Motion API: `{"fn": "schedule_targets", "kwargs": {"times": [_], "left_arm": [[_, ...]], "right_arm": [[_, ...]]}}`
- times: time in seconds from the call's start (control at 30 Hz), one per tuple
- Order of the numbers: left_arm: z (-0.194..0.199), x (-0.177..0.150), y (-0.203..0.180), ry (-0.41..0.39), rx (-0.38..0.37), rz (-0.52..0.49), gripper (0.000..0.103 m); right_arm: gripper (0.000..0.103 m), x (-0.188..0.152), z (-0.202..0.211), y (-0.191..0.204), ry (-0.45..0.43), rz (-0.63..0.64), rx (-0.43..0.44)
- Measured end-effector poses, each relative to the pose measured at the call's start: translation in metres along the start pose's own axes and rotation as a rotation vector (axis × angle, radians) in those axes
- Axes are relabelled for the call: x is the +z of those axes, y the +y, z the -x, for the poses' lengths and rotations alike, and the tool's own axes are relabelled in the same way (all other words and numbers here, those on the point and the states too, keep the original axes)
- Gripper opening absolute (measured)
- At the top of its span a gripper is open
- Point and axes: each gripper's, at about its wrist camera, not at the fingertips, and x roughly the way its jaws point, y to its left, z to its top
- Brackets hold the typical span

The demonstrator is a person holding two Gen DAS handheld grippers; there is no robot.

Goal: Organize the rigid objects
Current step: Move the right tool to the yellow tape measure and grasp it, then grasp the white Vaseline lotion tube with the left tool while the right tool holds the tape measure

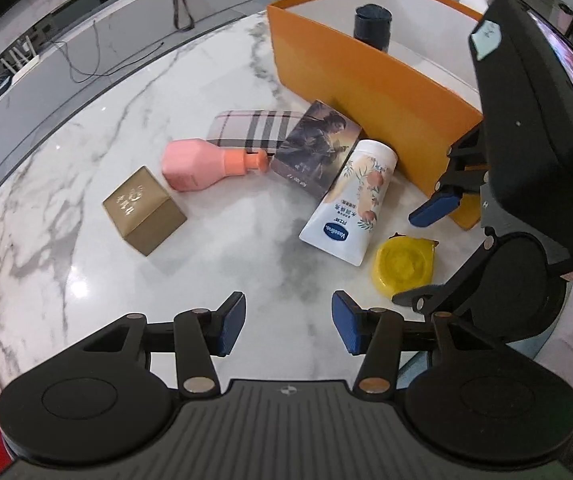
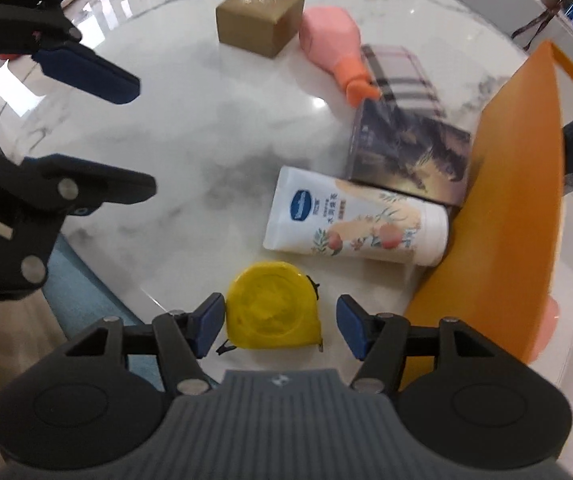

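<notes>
On the marble table lie a yellow tape measure (image 1: 402,266) (image 2: 272,310), a white Vaseline tube (image 1: 352,200) (image 2: 356,224), a dark picture box (image 1: 314,146) (image 2: 410,156), a pink bottle (image 1: 206,164) (image 2: 336,46), a plaid case (image 1: 252,128) (image 2: 404,76) and a gold box (image 1: 144,210) (image 2: 260,18). My right gripper (image 2: 280,330) is open, its pads on either side of the tape measure. My left gripper (image 1: 288,328) is open and empty above bare table, near the front edge.
An orange box (image 1: 366,92) (image 2: 502,208) with white inside stands at the right and holds a dark cylinder (image 1: 372,26). The right gripper's body fills the right side of the left wrist view. The table edge runs close under the right gripper.
</notes>
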Motion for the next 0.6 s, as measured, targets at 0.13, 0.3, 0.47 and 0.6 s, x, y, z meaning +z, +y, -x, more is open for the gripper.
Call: {"fn": "schedule_targets", "kwargs": {"times": [0.13,0.3,0.47,0.6], "left_arm": [[-0.010,0.004,-0.002,-0.010,-0.039,-0.039,0.060],[-0.026,0.014,-0.007,-0.014,-0.059,-0.129,0.060],[-0.043,0.025,-0.006,-0.041,-0.082,-0.222,0.061],[-0.057,0.032,0.002,-0.041,-0.129,-0.231,0.063]], "right_arm": [[0.054,-0.002,-0.010,-0.005,0.027,-0.004,0.039],[0.054,-0.001,-0.009,-0.004,0.032,0.030,0.035],[0.054,0.009,-0.010,-0.010,0.059,0.084,0.036],[0.054,0.021,-0.008,-0.017,0.077,0.111,0.057]]}}
